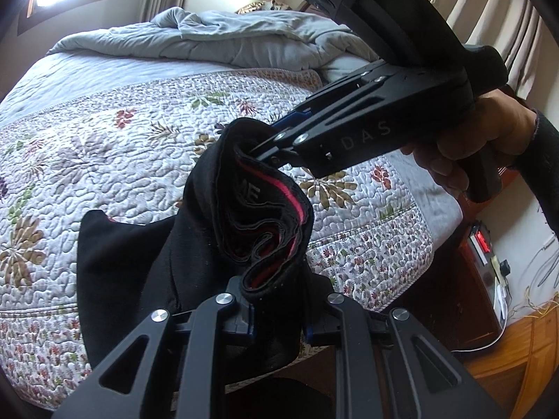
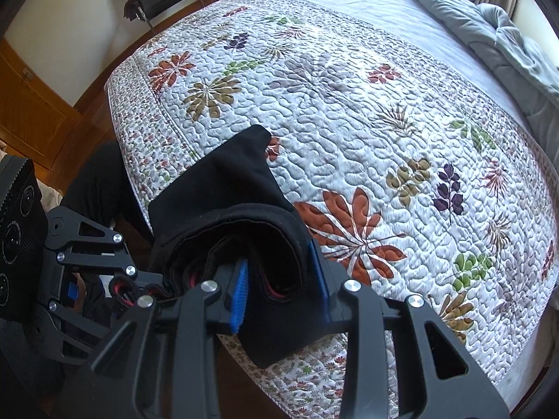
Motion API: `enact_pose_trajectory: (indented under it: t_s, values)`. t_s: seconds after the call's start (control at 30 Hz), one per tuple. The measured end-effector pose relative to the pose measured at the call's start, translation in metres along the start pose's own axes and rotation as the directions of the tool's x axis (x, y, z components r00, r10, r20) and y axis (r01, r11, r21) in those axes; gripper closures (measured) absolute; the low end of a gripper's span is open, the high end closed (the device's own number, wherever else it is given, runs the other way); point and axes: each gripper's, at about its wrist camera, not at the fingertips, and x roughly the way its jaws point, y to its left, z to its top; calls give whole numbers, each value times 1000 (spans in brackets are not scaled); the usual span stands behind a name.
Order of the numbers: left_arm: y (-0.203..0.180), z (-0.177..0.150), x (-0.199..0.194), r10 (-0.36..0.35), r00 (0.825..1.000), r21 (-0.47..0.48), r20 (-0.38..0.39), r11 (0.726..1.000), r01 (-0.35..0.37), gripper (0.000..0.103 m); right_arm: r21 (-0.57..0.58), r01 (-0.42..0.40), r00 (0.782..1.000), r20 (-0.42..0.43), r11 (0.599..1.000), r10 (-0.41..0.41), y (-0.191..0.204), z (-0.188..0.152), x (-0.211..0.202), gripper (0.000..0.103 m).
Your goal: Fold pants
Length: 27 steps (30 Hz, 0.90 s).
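Currently the left gripper point(image 1: 276, 300) is clenched on one end of the pants point(image 1: 209, 230) waistband, the right gripper point(image 2: 283, 289) on the other. Bunched cloth is hung over the quilt point(image 2: 349, 111) edge. Toward twelve o'clock, the waistband should be drawn taut, then lowered flat.

The right gripper point(image 2: 283, 296) clamps the bunched black pants point(image 2: 230, 206) — they drape over the floral quilt's point(image 2: 349, 104) edge.

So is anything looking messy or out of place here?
Only the black pants: their waistband hangs bunched and twisted between both grippers, red lining showing, one end draped over the bed edge. At the bed's head, a grey comforter lies rumpled.
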Motion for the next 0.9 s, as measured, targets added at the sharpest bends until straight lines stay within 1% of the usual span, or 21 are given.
enact_pose_trajectory:
  t_s: [0.23,0.67,0.9]
  values:
    - [-6,-3,23,-1,1000,-3,-21,1000,1,85,8,-6,1000,5,1000,6,-11,-14,12,72]
    - [-17,-18,66,-3,997,-12,-79,1000,2,85,49,-14,1000,0,999,14,-33,-50,41,72]
    - [-23,-24,82,10,994,3,-106,1000,-9,84,56,8,1000,-12,998,-7,-39,-63,51,71]
